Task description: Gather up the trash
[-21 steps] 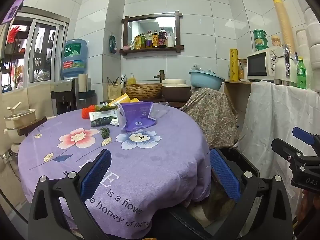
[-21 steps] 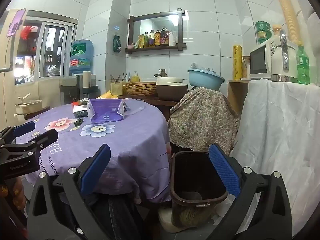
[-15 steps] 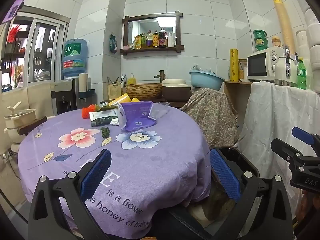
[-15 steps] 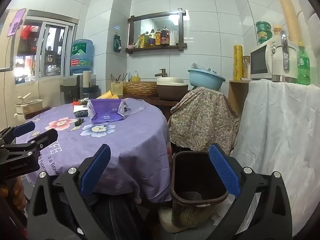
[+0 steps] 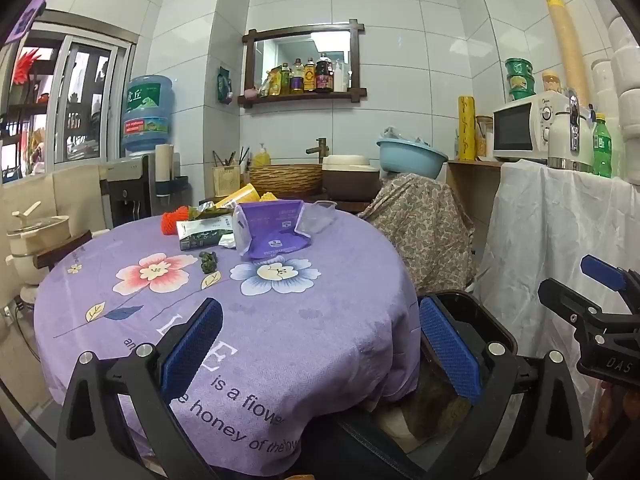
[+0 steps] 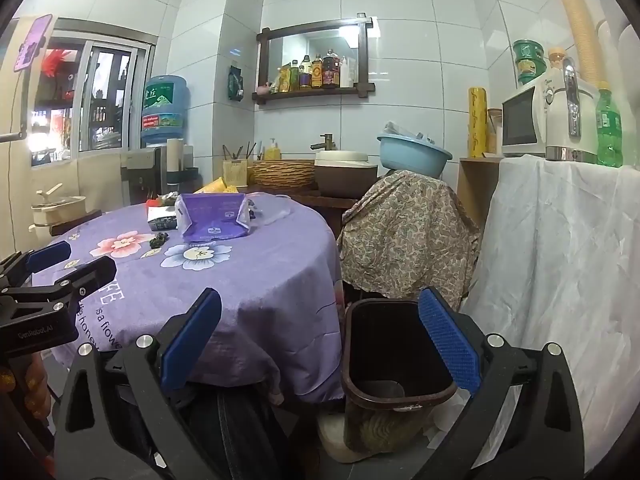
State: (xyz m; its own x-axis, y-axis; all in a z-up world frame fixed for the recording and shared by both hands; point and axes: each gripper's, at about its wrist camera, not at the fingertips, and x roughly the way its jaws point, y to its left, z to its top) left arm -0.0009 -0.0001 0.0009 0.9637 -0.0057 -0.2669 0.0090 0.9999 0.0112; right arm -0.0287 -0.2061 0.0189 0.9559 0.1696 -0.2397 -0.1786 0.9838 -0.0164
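A round table [image 5: 328, 320] under a purple flowered cloth lies ahead of the left gripper [image 5: 320, 344]; its near edge passes between the jaws and runs on past the left one. The jaws stand as wide apart as they go, with nothing in them and their blue pads clear of the cloth.

The right gripper [image 6: 320, 340] is likewise spread full wide and empty. Its left jaw lies over the cloth's hanging edge. Its right jaw lies over the far right rim of the dark bin [image 6: 384, 344], which stands on the floor just right of the table with its mouth open, seen between the jaws.

The trash sits well ahead of both grippers, on the far side of the table. A purple pouch [image 5: 272, 228] lies straight beyond the left gripper's gap. Just left of it is a green-and-white packet [image 5: 200, 232], with a red net [image 5: 174, 220] behind that. A clear wrapper [image 5: 318, 218] lies just right of the pouch. Nearer the jaws than these, a small dark green wad [image 5: 209, 261] lies alone on the cloth.
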